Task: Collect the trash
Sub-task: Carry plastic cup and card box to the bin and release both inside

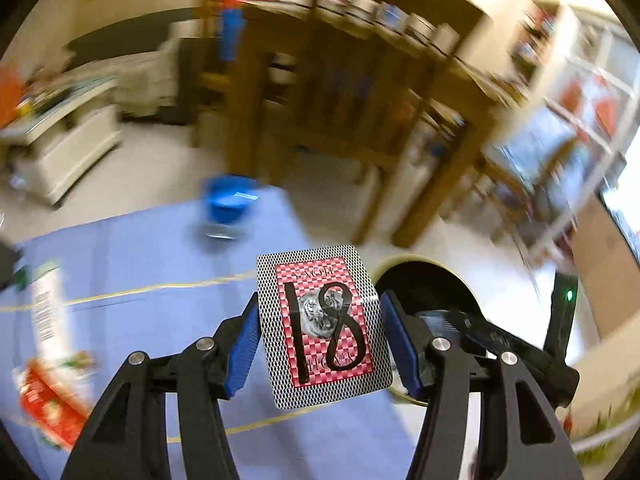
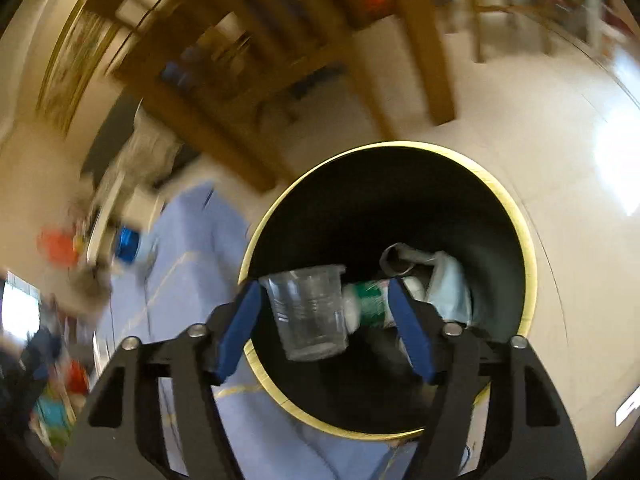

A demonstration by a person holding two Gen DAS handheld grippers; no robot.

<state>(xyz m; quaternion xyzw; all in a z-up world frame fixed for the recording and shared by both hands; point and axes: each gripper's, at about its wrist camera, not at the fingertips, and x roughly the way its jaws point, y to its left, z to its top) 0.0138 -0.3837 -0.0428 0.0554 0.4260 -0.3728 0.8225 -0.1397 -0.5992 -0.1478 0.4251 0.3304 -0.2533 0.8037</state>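
My left gripper [image 1: 318,320] is shut on a playing-card box [image 1: 324,328] with a red checkered back and a black "18" on it, held above the blue tablecloth [image 1: 160,264]. The black trash bin with a yellow rim [image 1: 420,276] shows just right of it. In the right wrist view my right gripper [image 2: 324,312] is open over the bin [image 2: 528,240]. A clear plastic cup [image 2: 308,312] sits between the fingers, touching the left one, apart from the right one. Inside the bin lie a green-and-white bottle [image 2: 368,304] and crumpled paper [image 2: 436,280].
A blue cup [image 1: 228,204] stands at the table's far edge. A white carton [image 1: 48,308] and a red-and-white wrapper [image 1: 52,400] lie at the table's left. Wooden shelves [image 1: 360,92] and a white cabinet [image 1: 68,140] stand across the pale floor. Both views are motion-blurred.
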